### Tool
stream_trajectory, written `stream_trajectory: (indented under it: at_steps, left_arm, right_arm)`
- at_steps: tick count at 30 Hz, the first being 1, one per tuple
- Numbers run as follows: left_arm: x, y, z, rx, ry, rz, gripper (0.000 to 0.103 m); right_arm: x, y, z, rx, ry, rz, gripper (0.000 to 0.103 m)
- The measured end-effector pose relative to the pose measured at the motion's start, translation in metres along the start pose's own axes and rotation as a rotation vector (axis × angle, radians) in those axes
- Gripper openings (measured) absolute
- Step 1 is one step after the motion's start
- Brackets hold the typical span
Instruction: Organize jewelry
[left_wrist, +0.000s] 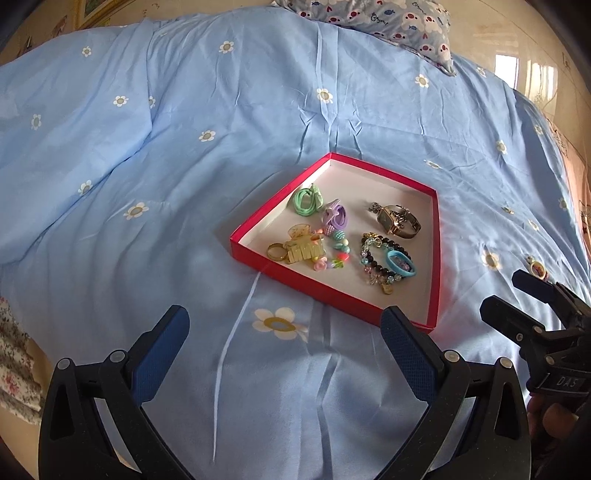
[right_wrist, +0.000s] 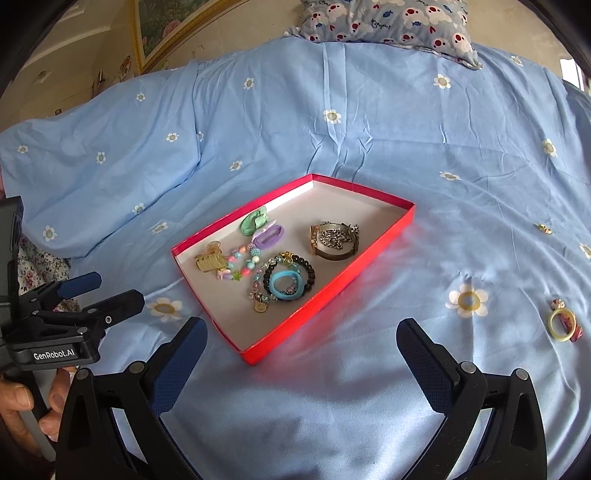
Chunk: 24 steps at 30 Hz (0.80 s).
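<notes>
Red box (right_wrist: 325, 295) of jewelry on blue floral duvet (right_wrist: 369, 147), pale ring (right_wrist: 560, 322) loose to its right, pillow (right_wrist: 388, 22) beyond; left tool (left_wrist: 284, 326) and right tool (right_wrist: 301, 339) spread, empty.

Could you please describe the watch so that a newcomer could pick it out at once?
Find the red tray on the blue bedspread. The watch lies in its far right part, alone. It is the only metal piece there, with a rectangular face and a chain strap.

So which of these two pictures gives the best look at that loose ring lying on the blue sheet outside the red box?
The right wrist view: the ring lies in full sight, its whole hoop visible. In the left wrist view it sits at the far edge, small and partly hidden behind the other tongs.
</notes>
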<state>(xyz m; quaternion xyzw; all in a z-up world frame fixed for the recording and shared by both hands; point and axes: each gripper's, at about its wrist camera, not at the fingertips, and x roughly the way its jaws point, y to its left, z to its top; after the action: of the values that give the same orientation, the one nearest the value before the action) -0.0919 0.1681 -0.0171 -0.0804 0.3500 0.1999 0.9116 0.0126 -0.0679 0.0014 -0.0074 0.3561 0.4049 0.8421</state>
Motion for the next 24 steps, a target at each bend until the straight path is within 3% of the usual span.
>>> stream_trajectory:
  at_steps: [24]
  left_arm:
    - [-0.023, -0.006, -0.006, 0.007, -0.079, 0.008, 0.103]
  right_arm:
    - [-0.026, 0.002, 0.002, -0.027, -0.111, -0.017, 0.103]
